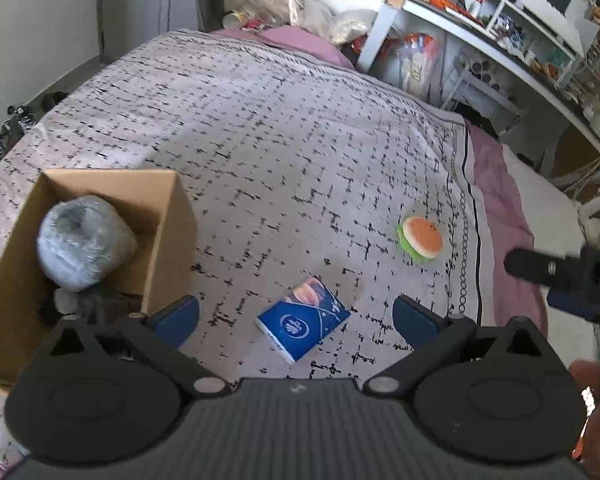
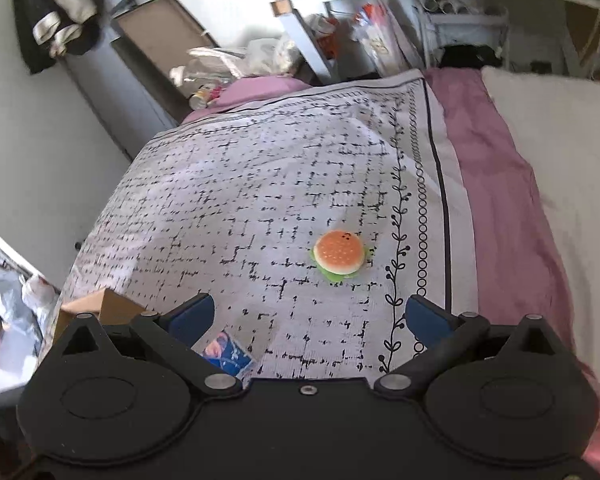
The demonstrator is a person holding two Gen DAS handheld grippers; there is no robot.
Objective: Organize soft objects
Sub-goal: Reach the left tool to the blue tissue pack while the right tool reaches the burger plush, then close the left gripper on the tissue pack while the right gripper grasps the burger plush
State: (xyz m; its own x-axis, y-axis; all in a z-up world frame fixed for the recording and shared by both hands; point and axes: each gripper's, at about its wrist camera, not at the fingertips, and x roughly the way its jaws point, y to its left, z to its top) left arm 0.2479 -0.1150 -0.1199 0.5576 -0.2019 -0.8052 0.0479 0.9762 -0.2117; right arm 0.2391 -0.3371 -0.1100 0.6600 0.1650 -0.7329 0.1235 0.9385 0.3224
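Fingers of both grippers spread wide, empty.

At the lower left of the right wrist view, the blue tissue pack [image 2: 228, 354] is half covered by the gripper body, and only a corner of the cardboard box [image 2: 100, 304] is seen. In the left wrist view, the dark items under the grey plush [image 1: 82, 240] are not identifiable, and the right gripper [image 1: 560, 276] is cut off at the right edge.
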